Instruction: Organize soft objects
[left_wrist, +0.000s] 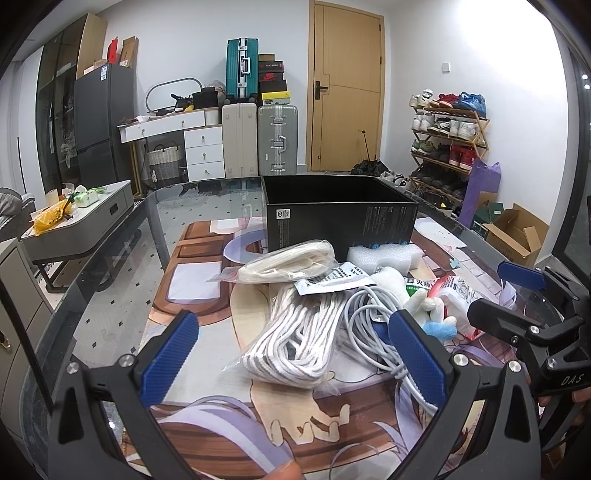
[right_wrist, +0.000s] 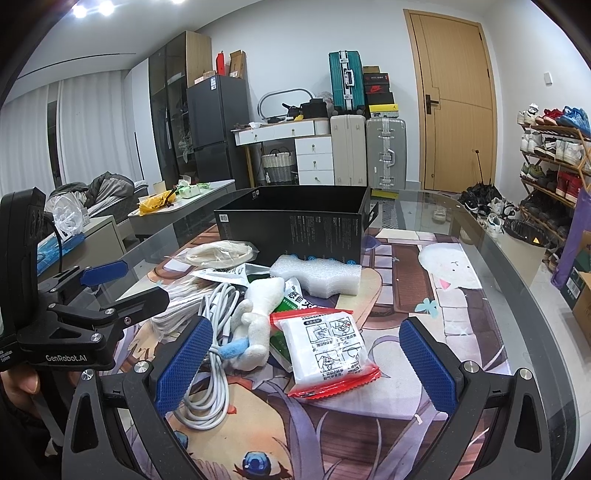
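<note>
nothing is gripped yet, so this looks like the first pick: the left gripper (left_wrist: 295, 354) is spread wide around the bagged white rope (left_wrist: 295, 343), and the right gripper (right_wrist: 306, 362) spread around the red-edged packet (right_wrist: 328, 354). next, close and lift toward the black box (left_wrist: 340, 218) beyond the fingertips.

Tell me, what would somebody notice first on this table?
Probably the heap of soft things in the middle of the glass table: a bag of white striped cord, a coiled grey cable, a small white plush toy and a red-edged white packet. Right behind the heap stands an open black box, with a white foam block in front of it. Both the left gripper and the right gripper hang open over the pile.
</note>
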